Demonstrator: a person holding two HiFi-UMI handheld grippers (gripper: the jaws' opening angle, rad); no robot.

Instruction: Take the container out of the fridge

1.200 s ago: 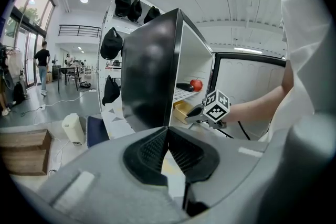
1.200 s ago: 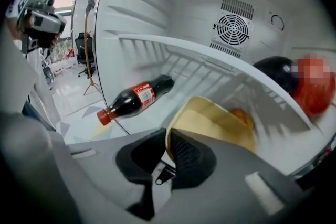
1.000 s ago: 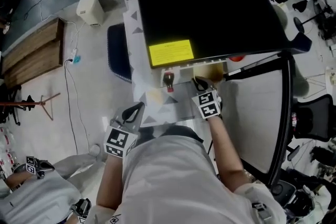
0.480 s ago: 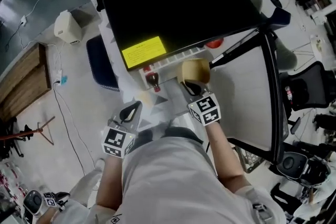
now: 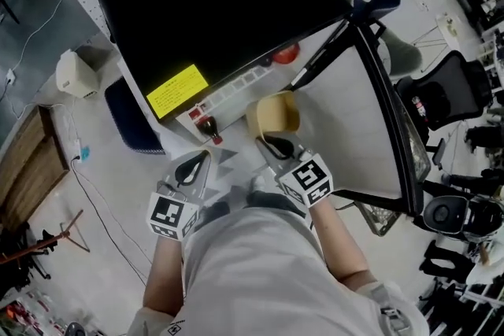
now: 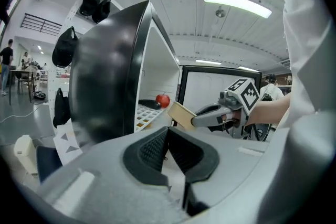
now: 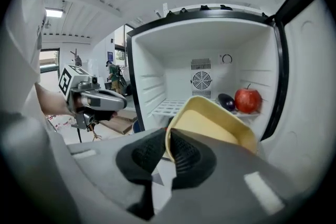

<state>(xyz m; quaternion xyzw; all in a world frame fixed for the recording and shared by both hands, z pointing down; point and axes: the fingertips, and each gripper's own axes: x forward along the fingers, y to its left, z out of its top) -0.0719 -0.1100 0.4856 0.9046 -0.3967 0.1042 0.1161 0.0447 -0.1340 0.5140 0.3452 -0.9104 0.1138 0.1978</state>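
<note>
The container point(image 5: 273, 113) is a pale yellow, shallow tub. My right gripper point(image 5: 272, 143) is shut on its near rim and holds it in the air just outside the open fridge point(image 5: 213, 4). In the right gripper view the tub point(image 7: 215, 124) tilts up in front of the white fridge interior point(image 7: 173, 76), its rim pinched between the pads. My left gripper point(image 5: 194, 168) hangs to the left of the tub, shut and empty. In the left gripper view the tub point(image 6: 180, 114) and the right gripper point(image 6: 195, 121) show ahead, beside the fridge.
A red apple point(image 7: 248, 99) and a dark aubergine point(image 7: 226, 102) lie on the fridge's white shelf point(image 7: 170, 107). The fridge door point(image 5: 378, 106) stands open to the right. A dark bottle with a red cap point(image 5: 207, 127) stands at the fridge's front left. Office chairs point(image 5: 441, 83) crowd the right side.
My right gripper has drawn the yellow tub back out of the fridge toward me. The left gripper has stayed about where it was. The head view has swung round.
</note>
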